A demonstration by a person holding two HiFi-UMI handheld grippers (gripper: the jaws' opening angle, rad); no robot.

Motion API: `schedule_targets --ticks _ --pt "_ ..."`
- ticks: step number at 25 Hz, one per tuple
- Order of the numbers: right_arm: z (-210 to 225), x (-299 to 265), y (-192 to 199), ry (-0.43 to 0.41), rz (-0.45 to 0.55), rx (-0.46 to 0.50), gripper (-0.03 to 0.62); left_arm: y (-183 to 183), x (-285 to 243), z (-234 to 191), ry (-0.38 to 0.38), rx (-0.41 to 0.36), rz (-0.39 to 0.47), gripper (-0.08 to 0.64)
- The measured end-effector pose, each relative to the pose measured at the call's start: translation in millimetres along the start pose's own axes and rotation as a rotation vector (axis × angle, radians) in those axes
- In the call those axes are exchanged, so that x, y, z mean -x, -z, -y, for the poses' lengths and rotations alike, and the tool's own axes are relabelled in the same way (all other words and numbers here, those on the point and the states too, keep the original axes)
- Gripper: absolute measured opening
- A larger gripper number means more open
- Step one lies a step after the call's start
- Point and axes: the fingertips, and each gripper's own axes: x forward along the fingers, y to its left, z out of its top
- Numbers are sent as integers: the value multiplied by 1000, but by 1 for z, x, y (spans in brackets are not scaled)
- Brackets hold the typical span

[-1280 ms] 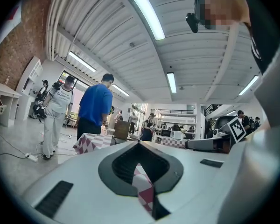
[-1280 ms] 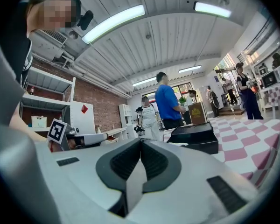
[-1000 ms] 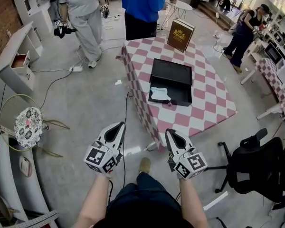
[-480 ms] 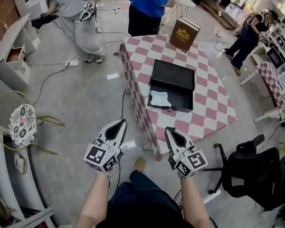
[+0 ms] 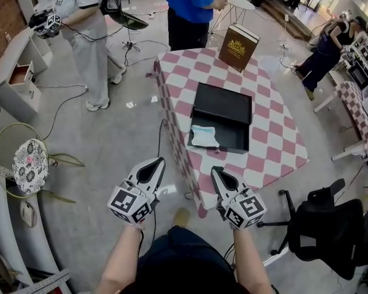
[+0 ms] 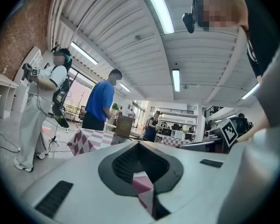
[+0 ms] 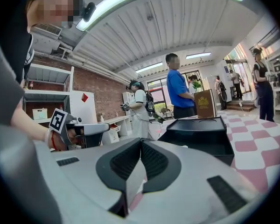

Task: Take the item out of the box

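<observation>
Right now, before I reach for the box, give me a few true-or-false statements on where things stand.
1. The black box lies open on the checkered table. True.
2. The right tongs grip the pale item. False: they are shut on nothing, short of the table; the item lies in the box's near left corner.
3. A brown box stands at the table's far end. True.
4. The left tongs stand wide open. False: they are shut.
5. The office chair is at the person's left. False: it is at the right.
</observation>
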Motion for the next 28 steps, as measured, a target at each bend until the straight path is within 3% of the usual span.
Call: schedule_targets --ticks 7,14,19,20,28 --pt "27 -12 7 -9 -21 15 6 7 -28 -10 -16 9 -7 1" --pt "43 -21 12 -34 -61 55 77 15 -46 -7 0 -1 -29 0" --pt "51 -28 15 -38 -82 60 79 15 -53 -5 4 -17 -41 1" --pt "52 -29 16 -40 -89 61 106 16 -54 -5 3 -18 -45 0" --pt "59 -39 19 -49 -144 126 144 23 -64 -10 13 -7 -65 0"
